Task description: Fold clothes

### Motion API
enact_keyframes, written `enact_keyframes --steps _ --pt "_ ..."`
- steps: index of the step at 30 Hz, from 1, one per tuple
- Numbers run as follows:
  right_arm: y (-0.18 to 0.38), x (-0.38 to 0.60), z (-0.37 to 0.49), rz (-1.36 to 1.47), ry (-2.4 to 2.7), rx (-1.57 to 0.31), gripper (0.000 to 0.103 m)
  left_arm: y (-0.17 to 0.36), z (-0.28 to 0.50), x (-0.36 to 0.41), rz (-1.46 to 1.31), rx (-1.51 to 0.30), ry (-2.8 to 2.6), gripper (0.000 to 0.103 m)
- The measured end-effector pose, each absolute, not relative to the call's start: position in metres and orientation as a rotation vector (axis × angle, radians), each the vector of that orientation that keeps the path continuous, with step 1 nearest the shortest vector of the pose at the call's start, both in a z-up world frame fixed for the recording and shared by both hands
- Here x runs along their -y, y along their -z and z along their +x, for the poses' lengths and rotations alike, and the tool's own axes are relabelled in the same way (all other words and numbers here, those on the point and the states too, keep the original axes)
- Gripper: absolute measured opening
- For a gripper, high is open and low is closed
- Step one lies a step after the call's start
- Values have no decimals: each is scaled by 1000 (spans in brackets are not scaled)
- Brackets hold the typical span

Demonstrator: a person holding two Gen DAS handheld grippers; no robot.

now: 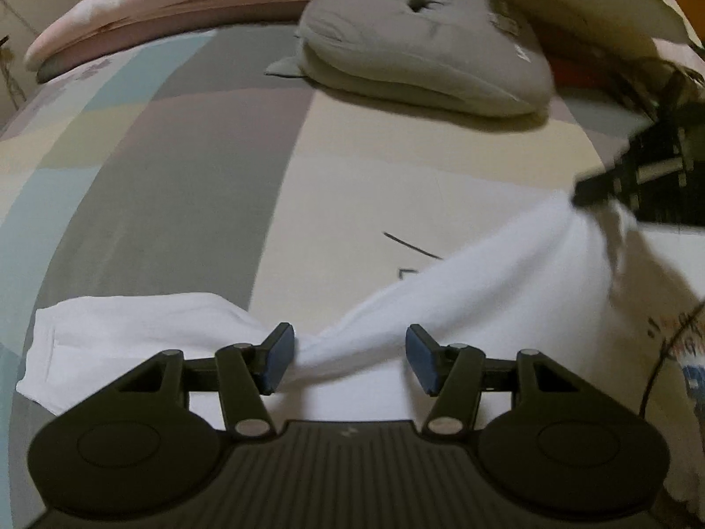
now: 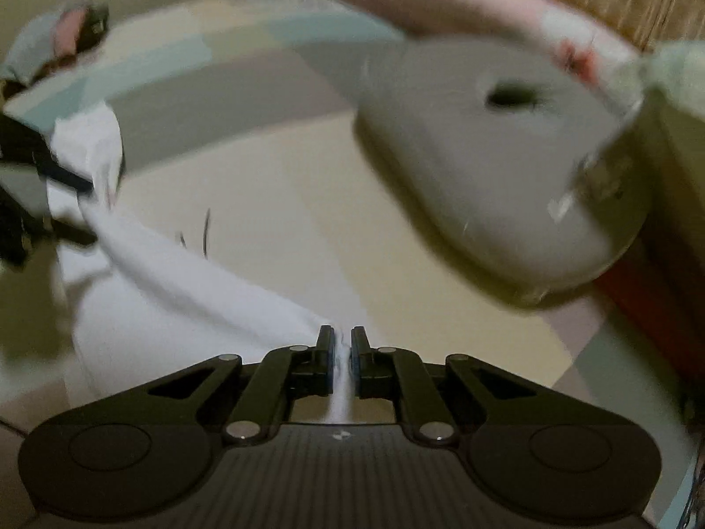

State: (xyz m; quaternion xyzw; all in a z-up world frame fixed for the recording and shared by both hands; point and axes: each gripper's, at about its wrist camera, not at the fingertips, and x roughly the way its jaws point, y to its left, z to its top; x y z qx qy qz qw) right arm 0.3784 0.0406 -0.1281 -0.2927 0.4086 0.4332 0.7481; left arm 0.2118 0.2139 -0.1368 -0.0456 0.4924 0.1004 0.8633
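A white garment (image 1: 462, 273) lies on a bed, stretched from my left gripper towards the right one. My left gripper (image 1: 350, 359) is open, its blue pads either side of a bunched fold of the cloth, with a white sleeve (image 1: 132, 335) spread flat to its left. My right gripper (image 2: 341, 357) is shut on an edge of the white garment (image 2: 185, 282) and holds it lifted. It shows in the left wrist view as a dark shape (image 1: 639, 180) at the right, pulling the cloth up. The left gripper (image 2: 66, 207) shows at the left of the right wrist view.
The bed sheet (image 1: 176, 176) has grey, cream and pastel patches. A grey round cushion (image 1: 418, 44) with a centre dimple lies at the back, also in the right wrist view (image 2: 506, 167). A pink pillow (image 1: 154, 4) lies behind it. A dark cable (image 1: 661, 361) hangs at the right.
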Motion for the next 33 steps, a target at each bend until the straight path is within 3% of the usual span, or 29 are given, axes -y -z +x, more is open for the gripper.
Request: enact_keyframes --steps 2,4,15,22,25,28,33 --pt "128 -42 376 -645 -957 -893 17 137 209 -217 -98 -1024 -221 58" --pt "123 -47 376 -616 -987 -890 27 137 205 -220 -101 -1017 -229 58" --pt "132 -142 371 -543 -1260 -873 29 165 179 -253 -160 -1131 -323 57" --pt "160 -174 331 -725 -1407 -866 31 166 167 -258 -174 -1109 -304 60" --pt "157 -175 319 -799 -1441 -863 25 168 166 -260 -191 -1096 -310 60" --pt "157 -177 314 -851 -1472 -878 8 169 166 -262 -207 -1089 -318 61" --pt "148 -181 325 -832 -1371 -806 5 165 167 -264 -219 -1079 -316 61"
